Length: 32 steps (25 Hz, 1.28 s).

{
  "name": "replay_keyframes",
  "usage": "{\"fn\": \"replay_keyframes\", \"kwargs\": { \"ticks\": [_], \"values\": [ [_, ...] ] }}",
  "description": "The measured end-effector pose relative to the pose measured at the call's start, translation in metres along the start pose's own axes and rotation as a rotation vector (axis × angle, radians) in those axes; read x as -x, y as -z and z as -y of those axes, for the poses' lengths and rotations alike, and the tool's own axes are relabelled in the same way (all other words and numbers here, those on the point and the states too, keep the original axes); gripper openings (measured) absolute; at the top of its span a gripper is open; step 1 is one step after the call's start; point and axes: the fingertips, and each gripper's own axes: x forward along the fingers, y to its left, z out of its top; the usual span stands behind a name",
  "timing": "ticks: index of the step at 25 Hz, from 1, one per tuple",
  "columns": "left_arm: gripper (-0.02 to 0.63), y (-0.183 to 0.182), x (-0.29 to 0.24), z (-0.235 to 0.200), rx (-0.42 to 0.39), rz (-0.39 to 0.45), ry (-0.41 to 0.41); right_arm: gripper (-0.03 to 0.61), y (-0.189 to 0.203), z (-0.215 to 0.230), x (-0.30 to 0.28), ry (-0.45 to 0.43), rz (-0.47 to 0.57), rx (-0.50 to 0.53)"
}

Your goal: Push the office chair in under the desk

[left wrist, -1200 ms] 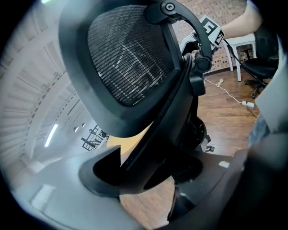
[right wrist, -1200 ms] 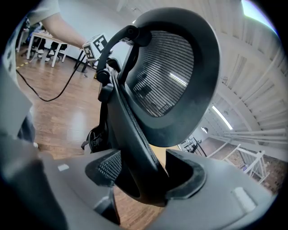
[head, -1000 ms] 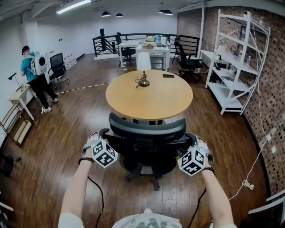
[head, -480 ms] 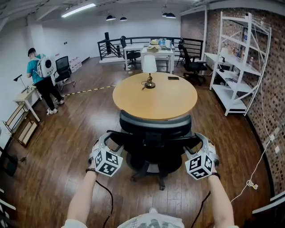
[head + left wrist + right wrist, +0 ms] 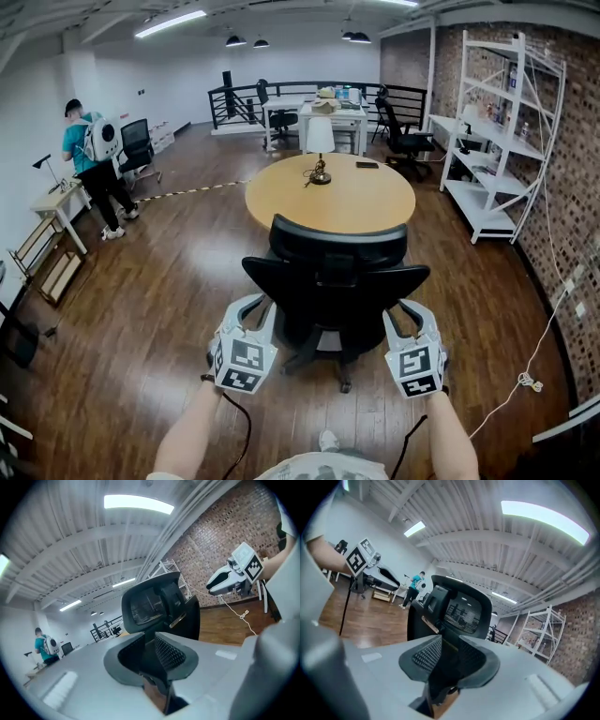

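The black office chair [image 5: 336, 281] stands with its backrest at the near edge of the round wooden table [image 5: 281, 202], its seat partly under the top. Both grippers hang behind the chair, clear of it. My left gripper [image 5: 261, 309] is off the chair's left rear, and my right gripper [image 5: 397, 314] off its right rear. Their jaws are closing to a narrow gap with nothing between them. In the left gripper view the chair [image 5: 159, 604] sits ahead of the left gripper [image 5: 151, 645]. The right gripper view shows the chair [image 5: 457, 609] beyond the right gripper [image 5: 450, 656].
A table lamp [image 5: 320, 150] and a small dark object [image 5: 367, 165] stand on the table. White shelving [image 5: 497, 141] lines the brick wall at right. Desks and chairs [image 5: 319, 112] fill the back. A person with a backpack [image 5: 94, 164] stands far left. A cable [image 5: 530, 380] lies on the floor at right.
Both grippers have drawn back from the chair's armrests toward me, and their jaws have narrowed. The chair stays at the table's edge. The head view has moved back.
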Motion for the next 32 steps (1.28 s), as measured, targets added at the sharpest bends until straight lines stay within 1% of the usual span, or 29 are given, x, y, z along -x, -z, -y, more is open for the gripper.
{"fn": "replay_keyframes", "kwargs": {
  "ticks": [2,5,7,9,13,17,20,22,27,32],
  "values": [
    [0.044,-0.005,0.018,0.010,0.051,0.021,0.017,0.077,-0.009,-0.017,0.019,-0.003,0.038,-0.061],
    [0.017,-0.013,0.044,0.026,0.138,0.054,0.049,0.027,-0.023,-0.040,0.052,-0.008,0.094,-0.146],
    [0.017,-0.018,0.060,0.039,0.173,0.076,0.069,0.004,-0.029,-0.052,0.071,-0.011,0.119,-0.197],
    [0.017,-0.021,0.076,0.052,0.199,0.097,0.087,0.002,-0.034,-0.065,0.087,-0.023,0.131,-0.240],
    [0.017,-0.029,0.107,0.081,0.282,0.143,0.135,0.002,-0.041,-0.084,0.114,-0.035,0.153,-0.292],
    [0.017,-0.042,0.136,0.104,0.366,0.195,0.186,0.002,-0.050,-0.105,0.137,-0.080,0.179,-0.349],
    [0.017,-0.053,0.154,0.117,0.443,0.229,0.226,0.002,-0.059,-0.119,0.152,-0.114,0.195,-0.373],
    [0.017,-0.055,0.163,0.128,0.473,0.246,0.249,0.002,-0.064,-0.127,0.162,-0.134,0.208,-0.383],
    [0.017,-0.063,0.184,0.146,0.519,0.273,0.279,0.002,-0.071,-0.140,0.182,-0.165,0.227,-0.395],
    [0.017,-0.058,0.195,0.156,0.551,0.254,0.292,0.002,-0.072,-0.152,0.193,-0.176,0.224,-0.383]
  ]
}}
